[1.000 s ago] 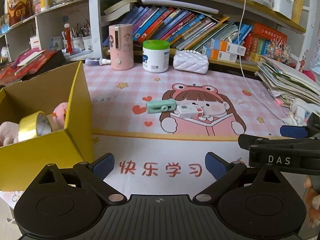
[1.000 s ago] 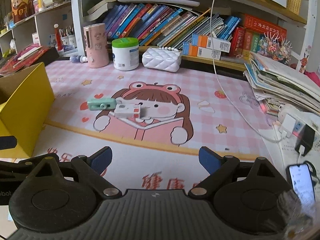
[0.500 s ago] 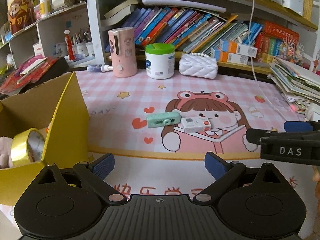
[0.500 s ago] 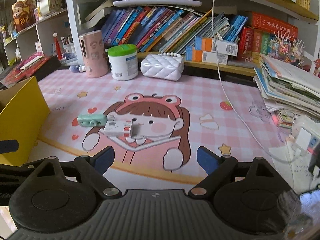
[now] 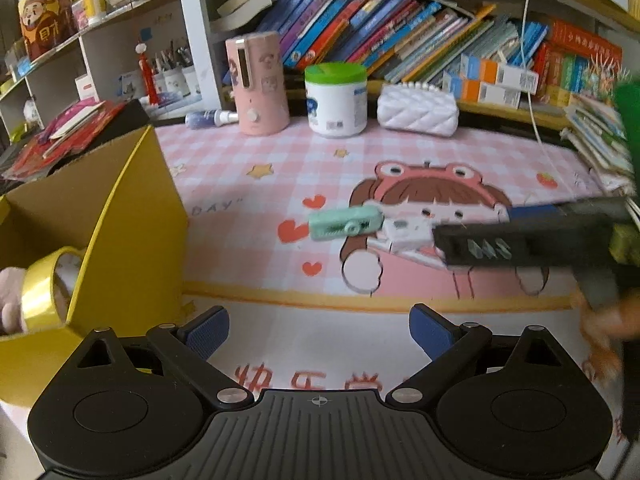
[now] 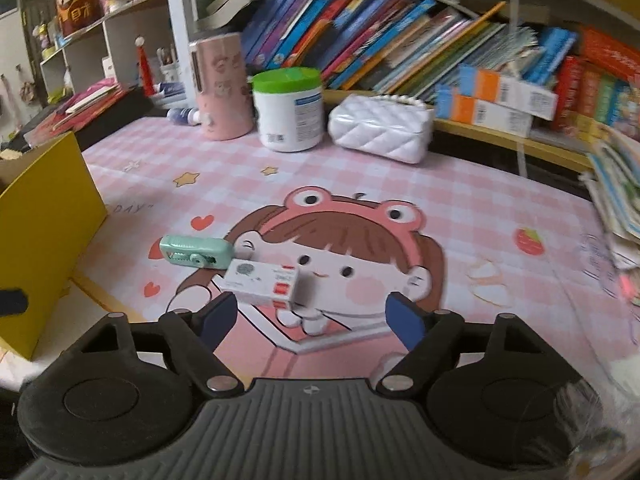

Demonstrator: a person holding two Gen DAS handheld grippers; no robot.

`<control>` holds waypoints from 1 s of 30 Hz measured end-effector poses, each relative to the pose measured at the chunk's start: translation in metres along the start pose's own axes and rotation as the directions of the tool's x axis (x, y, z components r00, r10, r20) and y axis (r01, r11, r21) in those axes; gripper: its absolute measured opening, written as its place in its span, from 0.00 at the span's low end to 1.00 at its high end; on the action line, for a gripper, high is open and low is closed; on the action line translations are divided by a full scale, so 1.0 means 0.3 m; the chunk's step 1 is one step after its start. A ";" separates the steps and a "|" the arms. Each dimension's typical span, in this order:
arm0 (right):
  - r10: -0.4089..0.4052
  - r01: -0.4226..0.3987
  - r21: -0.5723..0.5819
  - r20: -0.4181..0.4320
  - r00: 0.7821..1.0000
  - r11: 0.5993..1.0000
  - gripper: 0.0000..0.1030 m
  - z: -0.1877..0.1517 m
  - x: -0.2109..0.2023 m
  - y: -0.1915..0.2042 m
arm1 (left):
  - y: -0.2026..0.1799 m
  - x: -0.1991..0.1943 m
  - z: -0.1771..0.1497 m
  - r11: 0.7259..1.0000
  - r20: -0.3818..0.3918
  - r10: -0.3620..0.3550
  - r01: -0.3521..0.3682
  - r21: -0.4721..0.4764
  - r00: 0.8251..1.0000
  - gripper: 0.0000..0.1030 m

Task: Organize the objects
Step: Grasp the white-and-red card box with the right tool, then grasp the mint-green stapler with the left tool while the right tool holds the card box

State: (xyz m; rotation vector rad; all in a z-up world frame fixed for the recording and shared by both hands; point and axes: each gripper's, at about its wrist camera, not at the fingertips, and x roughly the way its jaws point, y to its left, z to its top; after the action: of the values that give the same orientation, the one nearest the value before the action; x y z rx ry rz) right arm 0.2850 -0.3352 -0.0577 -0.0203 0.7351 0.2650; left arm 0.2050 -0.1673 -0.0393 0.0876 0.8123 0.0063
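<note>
Right gripper point(image 6: 308, 316): jaws spread, empty, low over the desk mat point(image 6: 460, 196) near its front edge. Left gripper point(image 5: 318, 334): jaws spread, empty, farther back by the yellow box point(image 5: 132, 240).

One white eraser box point(image 6: 262, 280): on the mat's middle, just ahead of the right gripper and slightly left, long axis crosswise to the fingers; right hand judged nearer.

One mint correction tape point(image 6: 196, 252): touching the eraser's far left end.

Box, left edge: one yellow tape roll point(image 5: 40, 292).

Far edge: one green-lidded jar point(image 6: 289, 108).
</note>
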 end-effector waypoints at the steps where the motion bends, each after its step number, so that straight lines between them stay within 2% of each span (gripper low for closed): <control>1: 0.010 -0.010 0.001 -0.010 1.000 1.000 0.77 0.008 0.018 0.007 | -0.001 -0.001 -0.007 1.000 -0.007 0.004 -0.004 0.007 1.000 0.95; 6: 0.050 -0.049 0.004 -0.054 0.997 0.999 0.73 0.032 0.092 0.052 | 0.002 -0.007 -0.016 1.000 -0.012 0.020 -0.020 0.023 1.000 0.95; 14: 0.045 -0.050 -0.041 -0.106 0.993 0.998 0.73 0.040 0.180 0.110 | 0.011 0.001 -0.015 0.999 -0.018 0.039 -0.038 0.014 0.999 0.95; 17: 0.031 -0.038 -0.058 -0.104 0.994 0.998 0.66 0.037 0.197 0.115 | 0.006 0.001 -0.013 0.999 -0.016 0.036 -0.036 0.018 0.999 0.95; 18: 0.024 -0.031 -0.066 -0.099 0.995 0.997 0.59 0.037 0.198 0.118 | 0.005 0.001 -0.012 0.999 -0.016 0.036 -0.036 0.019 0.999 0.95; 19: 0.019 -0.026 -0.074 -0.093 0.996 0.997 0.54 0.037 0.198 0.117 | 0.003 0.001 -0.009 0.999 -0.014 0.036 -0.036 0.019 0.999 0.95; 24: 0.029 -0.035 -0.058 -0.101 0.994 0.998 0.53 0.041 0.173 0.081 | -0.010 0.017 0.005 1.000 -0.011 0.019 -0.018 0.017 1.000 0.95; 30: 0.007 -0.007 0.006 -0.049 0.999 1.000 0.53 0.039 0.038 -0.005 | -0.034 0.077 0.030 1.000 -0.016 -0.004 0.004 -0.010 1.000 0.95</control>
State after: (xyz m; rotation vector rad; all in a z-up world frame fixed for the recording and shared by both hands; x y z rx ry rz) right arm 0.3012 -0.3327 -0.0569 -0.0191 0.7843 0.2702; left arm 0.2271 -0.1773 -0.0505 0.0764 0.8281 0.0071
